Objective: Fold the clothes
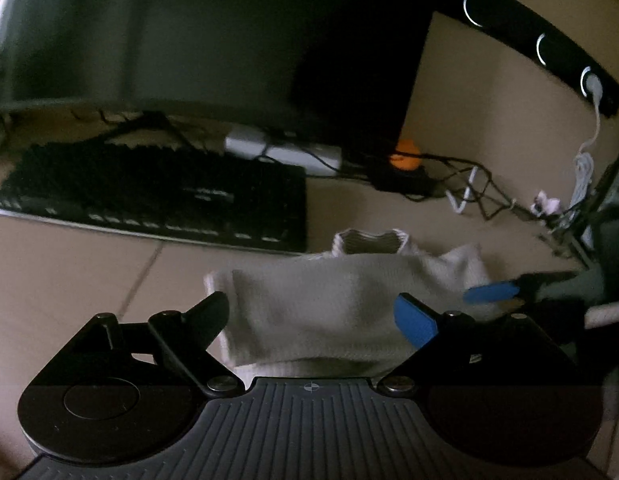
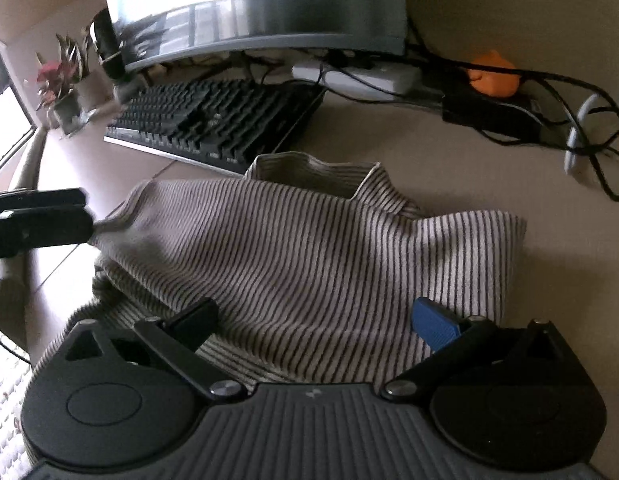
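Right wrist view shows the striped top (image 2: 309,248) draped on the desk (image 2: 429,160) between the right gripper (image 2: 321,320)'s spread fingers, its far-left edge seemingly pinched by the left gripper (image 2: 49,220), so a fold looks underway and next needs that edge carried across

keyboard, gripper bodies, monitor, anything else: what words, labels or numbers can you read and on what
No text reads legibly in either view.
keyboard: a pale brand mark near its right end, too blurred to read; key legends too small.
left gripper: a crosshair symbol on its body, no letters.
right gripper: a small pale logo on its body, unreadable.
monitor: only glare.
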Demonstrator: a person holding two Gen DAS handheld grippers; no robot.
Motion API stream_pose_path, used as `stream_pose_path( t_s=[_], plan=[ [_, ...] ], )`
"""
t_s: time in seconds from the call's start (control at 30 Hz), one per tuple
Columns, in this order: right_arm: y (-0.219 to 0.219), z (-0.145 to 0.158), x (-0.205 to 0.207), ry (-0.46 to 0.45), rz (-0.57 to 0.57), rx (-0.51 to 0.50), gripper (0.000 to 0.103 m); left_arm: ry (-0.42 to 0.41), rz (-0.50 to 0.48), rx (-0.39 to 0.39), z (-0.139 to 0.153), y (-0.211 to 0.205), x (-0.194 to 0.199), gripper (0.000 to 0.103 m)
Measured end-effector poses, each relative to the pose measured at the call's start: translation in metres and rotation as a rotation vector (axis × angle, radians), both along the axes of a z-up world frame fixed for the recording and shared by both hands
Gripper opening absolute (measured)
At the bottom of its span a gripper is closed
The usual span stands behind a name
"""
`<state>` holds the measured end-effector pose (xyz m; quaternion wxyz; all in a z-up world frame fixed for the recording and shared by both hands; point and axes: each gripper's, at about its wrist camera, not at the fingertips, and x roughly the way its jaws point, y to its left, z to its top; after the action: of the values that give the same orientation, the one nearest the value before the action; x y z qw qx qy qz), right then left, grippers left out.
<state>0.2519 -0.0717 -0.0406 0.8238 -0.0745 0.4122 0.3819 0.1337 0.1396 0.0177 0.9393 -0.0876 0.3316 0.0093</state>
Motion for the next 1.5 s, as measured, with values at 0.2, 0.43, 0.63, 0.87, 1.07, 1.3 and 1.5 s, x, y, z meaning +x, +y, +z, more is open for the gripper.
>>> stream_pose_path(
  t_s=[0.2, 0.43, 0.63, 0.87, 1.07, 1.3, 1.5],
  plan=[
    [-0.011, 0.007, -0.039, -0.258, 0.042, -0.168, 0.103, 0.086, -0.017, 0.053, -0.018, -0.004, -0.001, 0.094],
    [-0.018, 0.001, -0.050, -0.331, 0.040, -0.244, 0.103, 0.160, -0.010, 0.143, -0.030, -0.010, -0.003, 0.094],
    [-0.029, 0.012, -0.028, -0.191, -0.047, -0.071, 0.103, 0.082, -0.028, 0.077, -0.006, -0.005, -0.014, 0.094],
    [-0.041, 0.025, -0.003, -0.027, -0.147, 0.131, 0.103, 0.069, -0.020, -0.009, -0.013, -0.016, 0.018, 0.086],
    [-0.031, -0.003, 0.016, 0.115, -0.204, 0.151, 0.103, 0.159, 0.012, 0.024, -0.043, -0.014, 0.038, 0.075],
    [-0.025, -0.012, 0.012, 0.095, -0.195, 0.132, 0.103, 0.160, -0.013, 0.015, -0.047, -0.008, 0.043, 0.076],
    [-0.021, -0.008, 0.011, 0.082, -0.132, 0.076, 0.103, 0.165, -0.027, 0.011, -0.049, -0.006, 0.049, 0.079]
  ],
)
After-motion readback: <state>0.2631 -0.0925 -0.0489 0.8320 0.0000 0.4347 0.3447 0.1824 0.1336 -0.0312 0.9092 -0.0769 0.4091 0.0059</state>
